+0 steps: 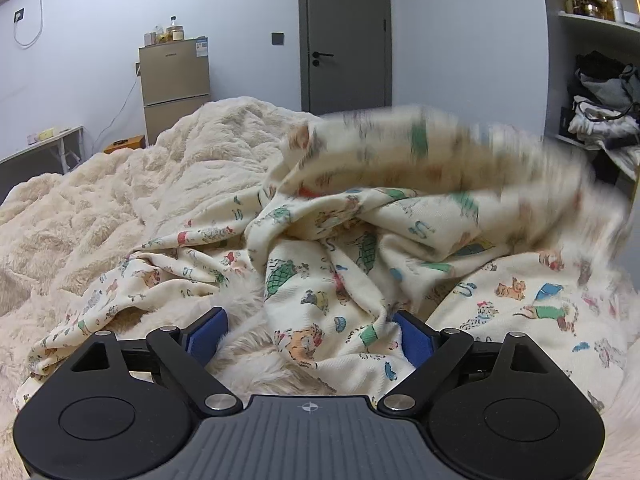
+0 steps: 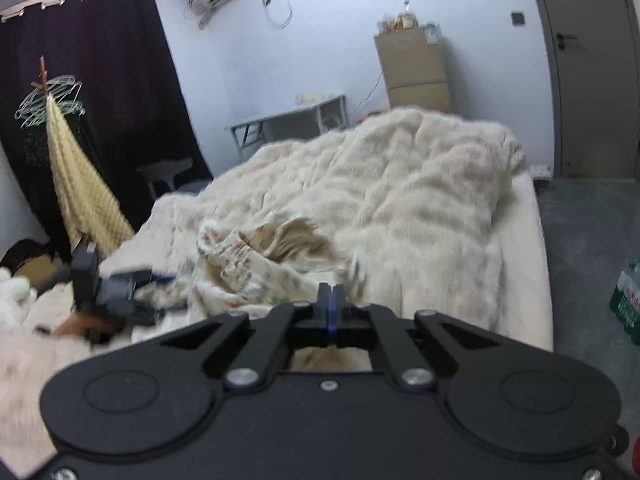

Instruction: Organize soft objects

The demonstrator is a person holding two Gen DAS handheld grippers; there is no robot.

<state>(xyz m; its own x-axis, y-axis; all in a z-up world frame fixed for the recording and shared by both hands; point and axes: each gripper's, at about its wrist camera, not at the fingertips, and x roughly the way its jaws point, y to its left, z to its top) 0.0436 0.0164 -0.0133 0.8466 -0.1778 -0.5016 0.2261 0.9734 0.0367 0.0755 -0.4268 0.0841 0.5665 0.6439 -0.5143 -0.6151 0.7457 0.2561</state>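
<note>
A cream cloth printed with small cartoon animals (image 1: 320,280) lies crumpled on a fluffy cream blanket (image 1: 120,200) that covers the bed. My left gripper (image 1: 312,332) stands open low over it, blue pads wide apart, with folds of cloth between them but not pressed. A raised fold of the cloth arcs to the right, blurred. In the right wrist view my right gripper (image 2: 330,294) is shut, pads together, seemingly pinching a thin edge of the printed cloth (image 2: 240,272). The left gripper (image 2: 160,292) shows at the left, on the fluffy blanket (image 2: 400,180).
A small fridge (image 1: 176,80) and a grey door (image 1: 348,36) stand beyond the bed. Shelves with piled clothes (image 1: 600,100) are at the right. A desk (image 2: 288,120), a coat stand with a yellow blanket (image 2: 80,176) and a pack of bottles (image 2: 628,300) on the floor surround the bed.
</note>
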